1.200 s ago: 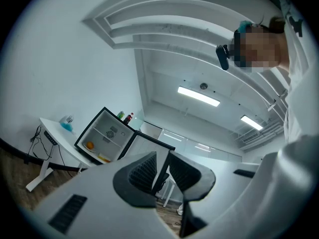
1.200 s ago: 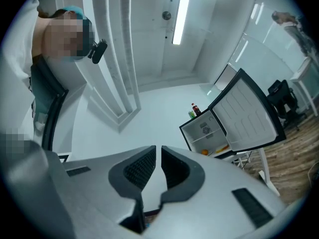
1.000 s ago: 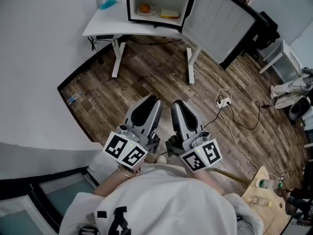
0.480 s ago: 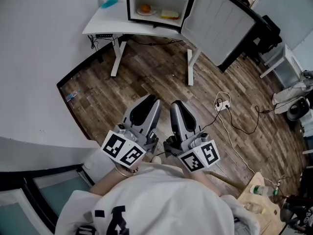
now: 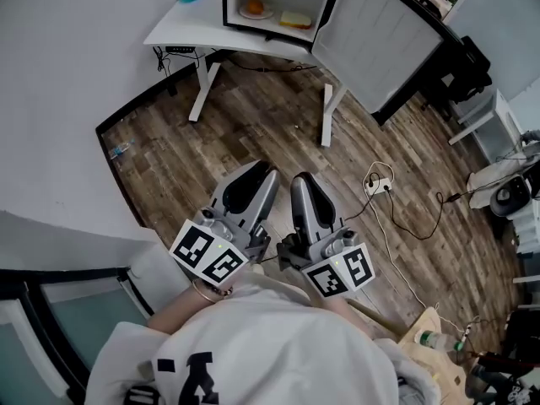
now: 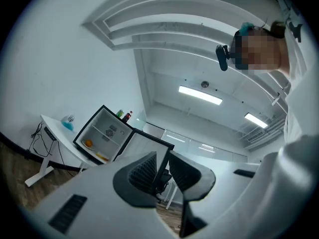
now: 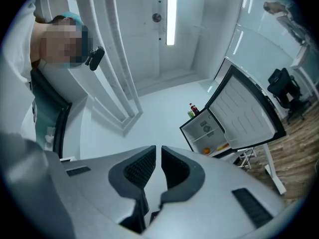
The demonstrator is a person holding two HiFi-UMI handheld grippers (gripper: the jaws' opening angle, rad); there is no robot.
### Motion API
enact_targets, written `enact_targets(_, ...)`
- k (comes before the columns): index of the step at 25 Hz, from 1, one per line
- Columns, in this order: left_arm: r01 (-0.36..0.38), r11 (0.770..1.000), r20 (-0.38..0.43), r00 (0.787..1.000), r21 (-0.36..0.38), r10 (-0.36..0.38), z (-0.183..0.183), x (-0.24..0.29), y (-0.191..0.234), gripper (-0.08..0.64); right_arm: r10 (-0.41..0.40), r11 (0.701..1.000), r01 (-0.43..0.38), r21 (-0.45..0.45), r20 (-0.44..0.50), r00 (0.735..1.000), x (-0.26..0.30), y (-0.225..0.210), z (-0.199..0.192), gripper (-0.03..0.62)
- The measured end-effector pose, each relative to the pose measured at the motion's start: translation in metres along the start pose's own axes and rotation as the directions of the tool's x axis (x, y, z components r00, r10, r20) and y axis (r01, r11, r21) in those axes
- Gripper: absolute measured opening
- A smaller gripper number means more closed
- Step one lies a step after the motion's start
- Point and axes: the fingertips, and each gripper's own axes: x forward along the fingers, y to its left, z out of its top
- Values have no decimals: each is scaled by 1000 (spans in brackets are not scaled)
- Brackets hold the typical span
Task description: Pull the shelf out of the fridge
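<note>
A small fridge (image 5: 278, 2) stands on a white desk (image 5: 181, 34) at the top of the head view, its door (image 5: 375, 45) swung open to the right. Inside it, a thin shelf (image 6: 107, 132) crosses the middle. Below the shelf lie an orange on a plate (image 5: 253, 9) and a yellow item (image 5: 294, 19). My left gripper (image 5: 256, 174) and right gripper (image 5: 302, 184) are side by side close to my body, far from the fridge. Both are shut with nothing between the pads (image 6: 147, 171) (image 7: 141, 167).
Wood floor lies between me and the desk. A white cable with a power strip (image 5: 380, 178) trails on the floor at the right. A black chair (image 5: 462, 62) stands beyond the fridge door. A wooden table with a bottle (image 5: 429, 340) is at the lower right. Bottles (image 7: 192, 108) stand on the fridge top.
In the head view the fridge and desk have slid toward the top edge and the floor has shifted with them. Both grippers stay shut, side by side.
</note>
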Motion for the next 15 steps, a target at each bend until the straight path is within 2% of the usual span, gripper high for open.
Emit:
enact_targets(6, -20, 999, 7, 1000, 29, 20, 4, -1, 1, 81, 13, 1000, -13, 28, 2, 1000, 6, -5, -1, 54)
enact_targets(15, -26, 1000, 24, 999, 14, 26, 8, 21, 41, 81, 12, 1000, -12, 5, -14, 1000, 41, -21, -12, 54)
